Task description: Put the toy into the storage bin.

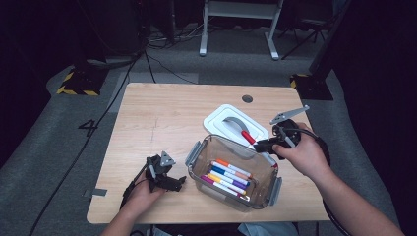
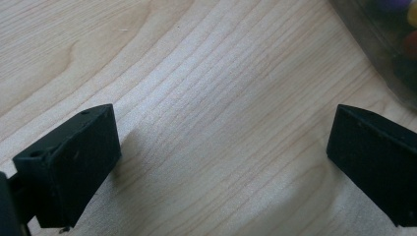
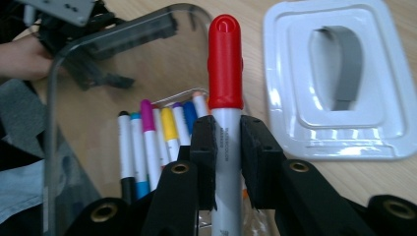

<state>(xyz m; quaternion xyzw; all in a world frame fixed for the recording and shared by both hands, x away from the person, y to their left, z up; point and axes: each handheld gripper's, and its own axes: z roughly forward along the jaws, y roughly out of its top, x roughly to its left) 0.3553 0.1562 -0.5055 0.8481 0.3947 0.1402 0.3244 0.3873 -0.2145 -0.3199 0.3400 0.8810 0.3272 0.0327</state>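
Observation:
A clear plastic box [image 1: 233,172] stands on the wooden table [image 1: 162,123] with several coloured markers [image 1: 227,177] lying in it. My right gripper [image 1: 261,144] hovers over the box's far right rim, shut on a red-capped marker [image 1: 248,137]. In the right gripper view the marker [image 3: 225,98] stands upright between the pads [image 3: 204,147], above the markers [image 3: 157,137] in the box [image 3: 64,73]. My left gripper [image 1: 178,183] rests low on the table just left of the box. Its jaws stand wide apart over bare wood, with the box wall [image 2: 388,54] at the upper right.
The box's white lid [image 1: 235,124] with a grey handle lies on the table behind the box, also shown as the lid [image 3: 339,78] in the right gripper view. A round grommet hole [image 1: 247,98] sits near the table's far edge. Floor, cables and stands surround the table.

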